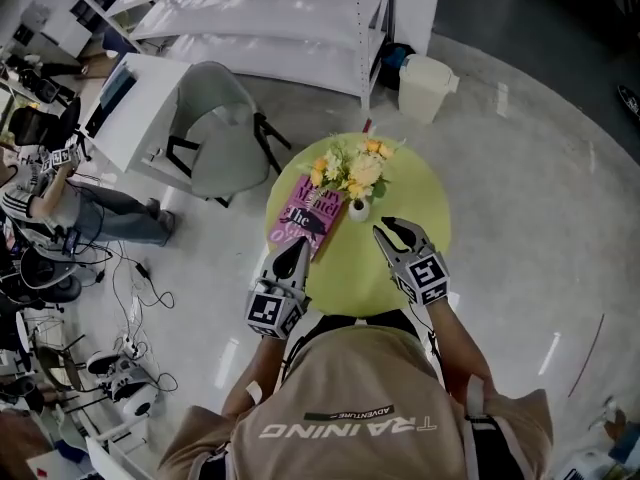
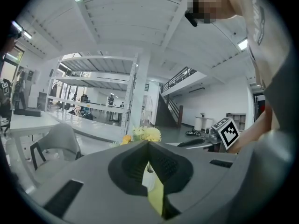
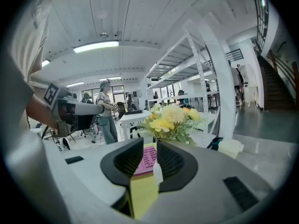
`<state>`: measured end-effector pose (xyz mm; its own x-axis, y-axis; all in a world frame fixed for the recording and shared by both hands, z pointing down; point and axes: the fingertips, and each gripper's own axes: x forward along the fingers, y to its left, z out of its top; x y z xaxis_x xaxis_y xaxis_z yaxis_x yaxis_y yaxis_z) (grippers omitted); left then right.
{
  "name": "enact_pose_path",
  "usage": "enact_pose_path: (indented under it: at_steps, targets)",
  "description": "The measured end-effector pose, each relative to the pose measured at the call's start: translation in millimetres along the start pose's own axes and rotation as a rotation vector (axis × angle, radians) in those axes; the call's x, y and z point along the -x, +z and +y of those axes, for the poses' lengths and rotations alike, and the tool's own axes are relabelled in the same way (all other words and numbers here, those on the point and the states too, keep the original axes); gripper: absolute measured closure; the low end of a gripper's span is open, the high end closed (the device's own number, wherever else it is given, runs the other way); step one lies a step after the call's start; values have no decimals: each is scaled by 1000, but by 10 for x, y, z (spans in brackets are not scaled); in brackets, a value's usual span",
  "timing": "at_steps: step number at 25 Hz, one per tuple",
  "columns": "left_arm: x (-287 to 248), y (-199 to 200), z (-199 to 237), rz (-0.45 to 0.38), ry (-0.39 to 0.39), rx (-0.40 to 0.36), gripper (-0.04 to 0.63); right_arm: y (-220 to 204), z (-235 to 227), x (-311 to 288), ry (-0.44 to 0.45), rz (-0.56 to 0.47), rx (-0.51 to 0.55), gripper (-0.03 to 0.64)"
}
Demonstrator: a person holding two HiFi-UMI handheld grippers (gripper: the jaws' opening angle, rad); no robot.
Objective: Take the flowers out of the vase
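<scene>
Item: flowers (image 1: 352,171), a yellow and cream bunch with green foliage, upright in a small white vase (image 1: 357,208) near the far edge of the round table (image 1: 400,273), just beside a pink book (image 1: 310,220). Judged light, with soft heads that crush easily and thin stems. The vase looks prone to tipping or lifting with them. Best hold: the stems just above the vase mouth, with the vase steadied. Right gripper (image 1: 398,230): jaws apart, empty, near the vase. Left gripper (image 1: 297,246): jaws together, empty, at the table's near-left edge.
</scene>
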<state>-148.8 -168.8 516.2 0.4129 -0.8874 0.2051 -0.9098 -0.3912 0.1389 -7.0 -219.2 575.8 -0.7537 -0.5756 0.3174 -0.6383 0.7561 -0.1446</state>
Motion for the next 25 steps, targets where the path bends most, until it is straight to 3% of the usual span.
enact_pose_path:
  at_steps: [6,8,25]
  targets:
    - [60,-101,41,23,23,5,589,-289,-81,-296,34,54,-53,522]
    - [63,-131,70,29,30,11,589,-369,-138,-430,42,72,-71,477]
    - [91,-425,535,64,44,50,589,-758,-414,-1405,14,178,-128,477]
